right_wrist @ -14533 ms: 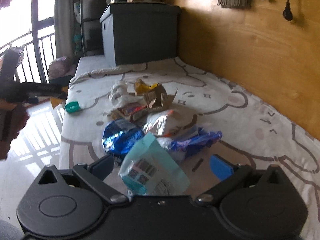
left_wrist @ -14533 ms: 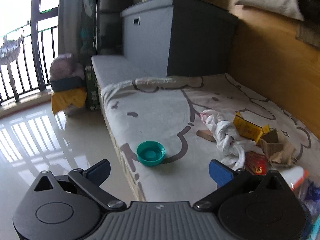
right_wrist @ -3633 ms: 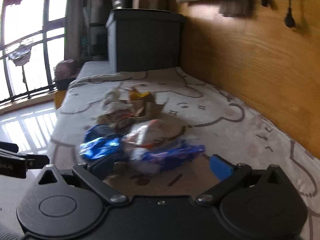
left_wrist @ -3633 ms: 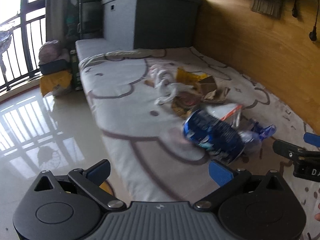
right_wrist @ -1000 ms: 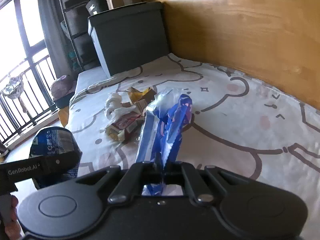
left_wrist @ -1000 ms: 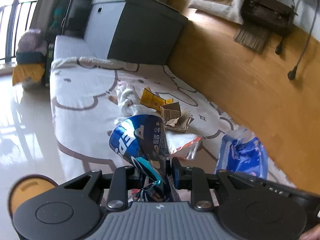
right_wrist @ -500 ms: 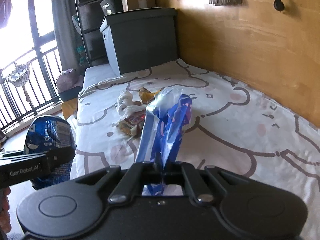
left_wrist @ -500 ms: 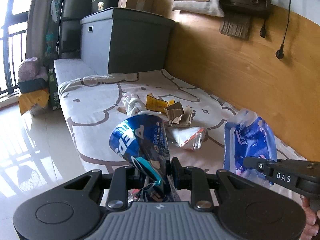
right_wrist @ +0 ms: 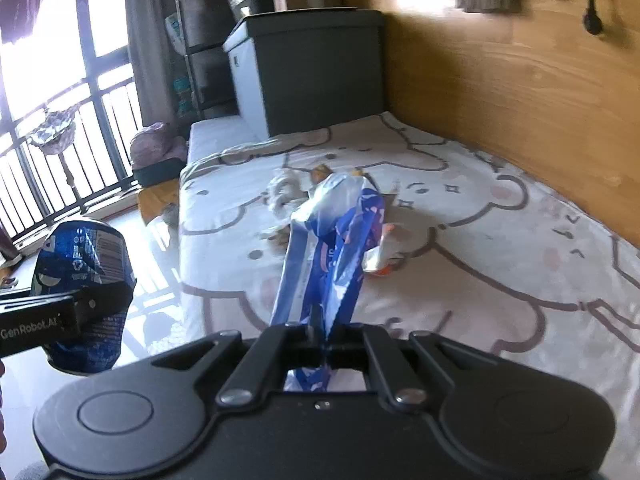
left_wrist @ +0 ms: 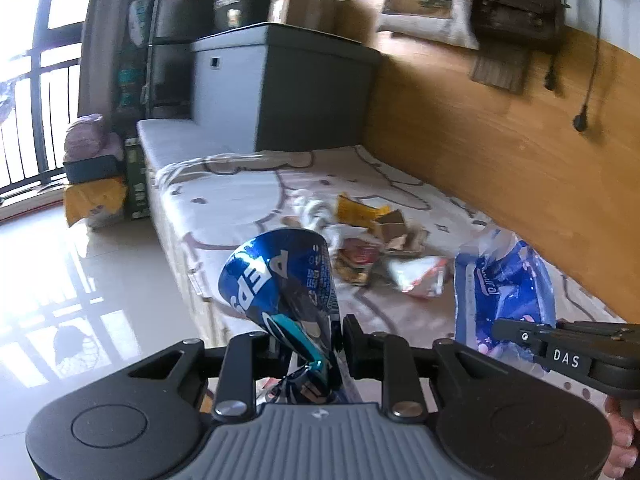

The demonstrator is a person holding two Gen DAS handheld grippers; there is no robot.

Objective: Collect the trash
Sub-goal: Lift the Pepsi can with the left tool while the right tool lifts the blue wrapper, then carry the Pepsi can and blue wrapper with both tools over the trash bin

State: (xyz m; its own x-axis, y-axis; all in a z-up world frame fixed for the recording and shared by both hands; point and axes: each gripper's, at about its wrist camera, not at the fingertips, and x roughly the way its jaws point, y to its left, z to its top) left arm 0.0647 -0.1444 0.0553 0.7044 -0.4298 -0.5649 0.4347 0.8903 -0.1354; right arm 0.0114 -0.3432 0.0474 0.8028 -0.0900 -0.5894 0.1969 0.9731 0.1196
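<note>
My left gripper (left_wrist: 306,342) is shut on a crushed blue Pepsi can (left_wrist: 276,280) and holds it up over the edge of the bed; the can also shows in the right wrist view (right_wrist: 82,256). My right gripper (right_wrist: 324,340) is shut on a blue and silver plastic wrapper (right_wrist: 336,236), which also shows in the left wrist view (left_wrist: 506,280). More trash lies on the cartoon-print sheet (left_wrist: 240,196): a white crumpled bag (left_wrist: 316,210), yellow packaging (left_wrist: 356,208), torn cardboard (left_wrist: 400,230), a red wrapper (left_wrist: 358,258) and a clear wrapper (left_wrist: 420,276).
A wooden wall panel (left_wrist: 500,136) runs along the bed's right side. A dark grey storage box (left_wrist: 296,92) stands at the far end. Shiny tiled floor (left_wrist: 80,300) lies left of the bed, with bags (left_wrist: 92,176) by the balcony railing (right_wrist: 60,152).
Both grippers stay shut on their items. Both have drawn back and lifted a little from the pile; the views are slightly blurred from motion.
</note>
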